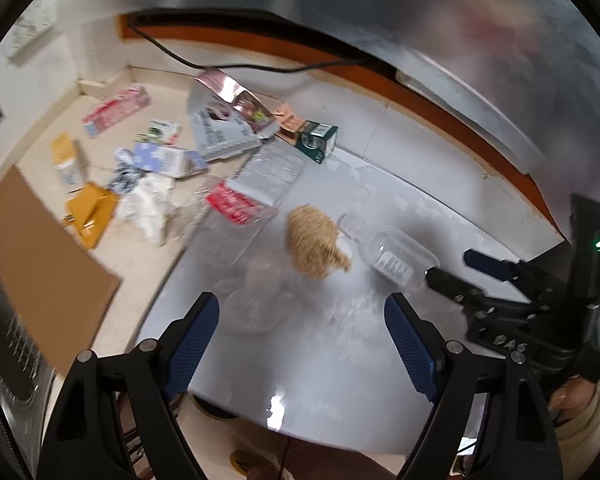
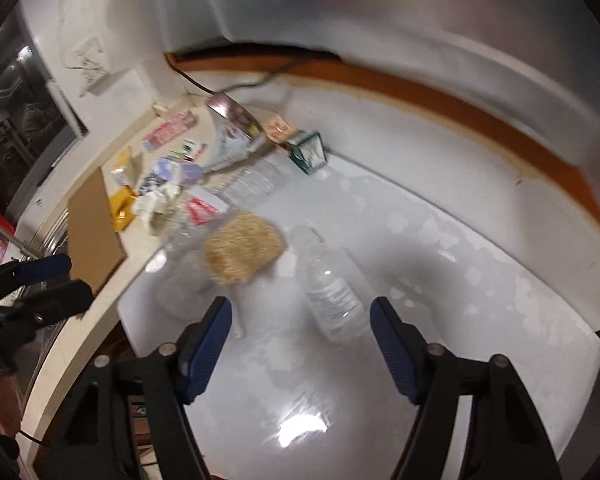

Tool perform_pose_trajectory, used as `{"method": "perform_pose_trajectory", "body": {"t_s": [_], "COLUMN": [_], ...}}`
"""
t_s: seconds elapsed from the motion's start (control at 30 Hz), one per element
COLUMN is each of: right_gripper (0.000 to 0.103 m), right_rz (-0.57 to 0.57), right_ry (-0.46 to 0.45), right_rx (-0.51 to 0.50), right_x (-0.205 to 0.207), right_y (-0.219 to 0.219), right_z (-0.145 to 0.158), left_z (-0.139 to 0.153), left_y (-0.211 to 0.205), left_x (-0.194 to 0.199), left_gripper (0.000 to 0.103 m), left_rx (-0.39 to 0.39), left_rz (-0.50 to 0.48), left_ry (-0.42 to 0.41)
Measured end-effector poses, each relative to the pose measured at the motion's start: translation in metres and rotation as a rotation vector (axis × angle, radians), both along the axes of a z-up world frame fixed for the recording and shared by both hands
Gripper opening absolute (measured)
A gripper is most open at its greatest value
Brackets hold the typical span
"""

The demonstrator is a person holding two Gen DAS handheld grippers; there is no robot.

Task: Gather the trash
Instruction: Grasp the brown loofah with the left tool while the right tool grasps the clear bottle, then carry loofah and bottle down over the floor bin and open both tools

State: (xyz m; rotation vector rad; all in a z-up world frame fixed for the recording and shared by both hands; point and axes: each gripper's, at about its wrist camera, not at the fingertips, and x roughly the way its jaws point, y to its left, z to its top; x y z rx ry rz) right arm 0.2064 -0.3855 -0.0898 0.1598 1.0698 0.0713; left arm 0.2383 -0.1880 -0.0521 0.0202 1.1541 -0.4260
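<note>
A clear plastic bottle with a white label [image 2: 332, 296] lies on its side on my glossy white counter [image 2: 480, 300], just ahead of my right tongs [image 2: 302, 320], which gape empty. A tan fibrous clump [image 1: 316, 242] sits at its nine o'clock. My left tongs [image 1: 300, 316] also gape, empty. Cartons and wrappers [image 1: 160, 152] clutter ten o'clock.
</note>
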Motion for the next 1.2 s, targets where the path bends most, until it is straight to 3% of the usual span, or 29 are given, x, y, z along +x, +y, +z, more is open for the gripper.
{"method": "perform_pose_trajectory", "body": {"t_s": [0.13,0.37,0.47,0.63,0.8,0.87,1.03,1.2], "right_gripper": [0.071,0.07,0.056,0.055,0.055,0.055,0.053,0.053], "right_rz": [0.009,0.042,0.056,0.064,0.056,0.049,0.019,-0.011], "right_ry": [0.059,0.113,0.133,0.127,0.137,0.128,0.133,0.101], "right_rx": [0.006,-0.002,0.034,0.054,0.091,0.099,0.128,0.16], "right_x": [0.019,0.034,0.038,0.036,0.034,0.032,0.03,0.021], "right_y": [-0.01,-0.009,-0.009,-0.009,-0.013,-0.014,-0.016,-0.018], "right_z": [-0.025,-0.052,-0.06,-0.063,-0.069,-0.069,-0.068,-0.055], "left_z": [-0.024,-0.068,-0.083,-0.098,-0.114,-0.121,-0.126,-0.111], "left_y": [-0.02,-0.044,-0.053,-0.068,-0.08,-0.085,-0.088,-0.079], "left_x": [0.035,0.074,0.083,0.091,0.1,0.101,0.098,0.085], "left_gripper": [0.07,0.069,0.069,0.065,0.051,0.036,0.031,0.029], "left_rx": [-0.007,0.013,0.041,0.073,0.1,0.114,0.096,0.043], "left_rz": [-0.031,-0.046,-0.053,-0.069,-0.069,-0.074,-0.076,-0.072], "left_ry": [0.082,0.205,0.232,0.254,0.281,0.285,0.271,0.249]}}
